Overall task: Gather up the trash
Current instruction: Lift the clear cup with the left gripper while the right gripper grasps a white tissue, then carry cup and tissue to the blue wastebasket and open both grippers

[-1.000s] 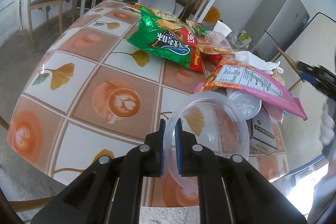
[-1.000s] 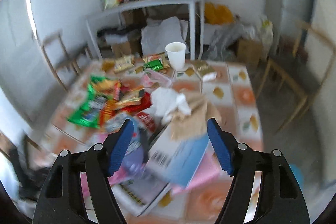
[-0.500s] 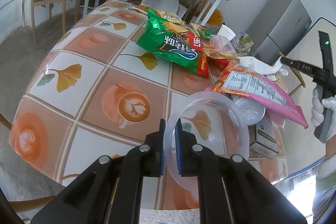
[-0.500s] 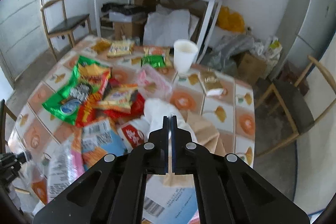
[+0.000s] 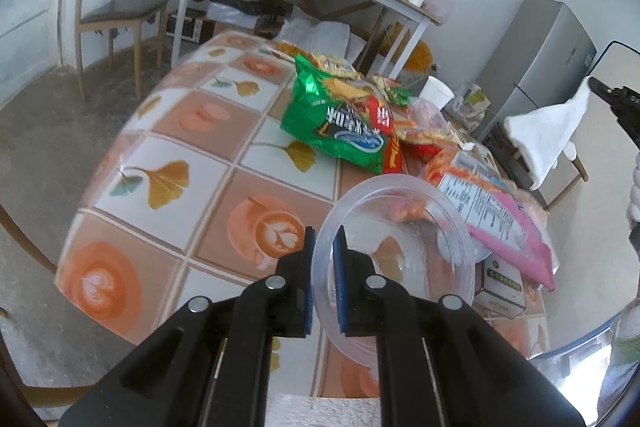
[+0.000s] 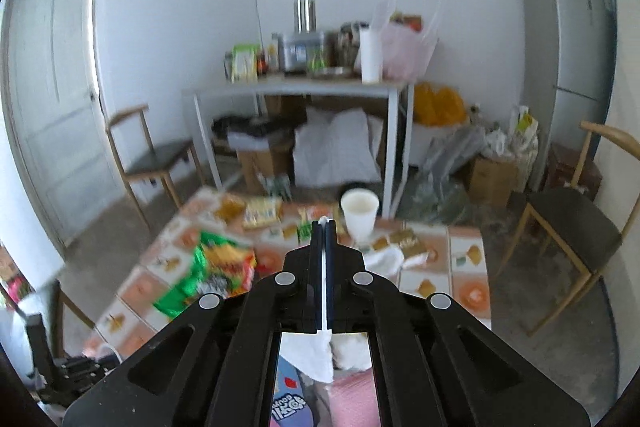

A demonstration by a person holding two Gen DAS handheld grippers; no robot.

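Note:
My left gripper (image 5: 323,239) is shut on the near rim of a clear plastic bowl (image 5: 404,227), which it holds tilted above the table's near end. My right gripper (image 6: 323,227) is shut on a white tissue (image 6: 316,355) that hangs below its jaws, high over the table. In the left wrist view the same tissue (image 5: 548,135) dangles from the right gripper (image 5: 598,89) at the far right. On the table lie a green snack bag (image 5: 340,127), a pink packet (image 5: 500,223), a small box (image 5: 504,279) and a white paper cup (image 6: 359,213).
The table (image 5: 168,183) wears a cloth of orange and ginkgo-leaf tiles. Wooden chairs (image 6: 576,227) stand to either side. A white side table (image 6: 296,91) with kitchen goods and a grey fridge (image 6: 568,59) line the back wall. A gloved hand (image 5: 634,195) shows at the right edge.
The right gripper's jaws went from open to shut on the white tissue and lifted it well above the table. The left gripper rose a little with the bowl.

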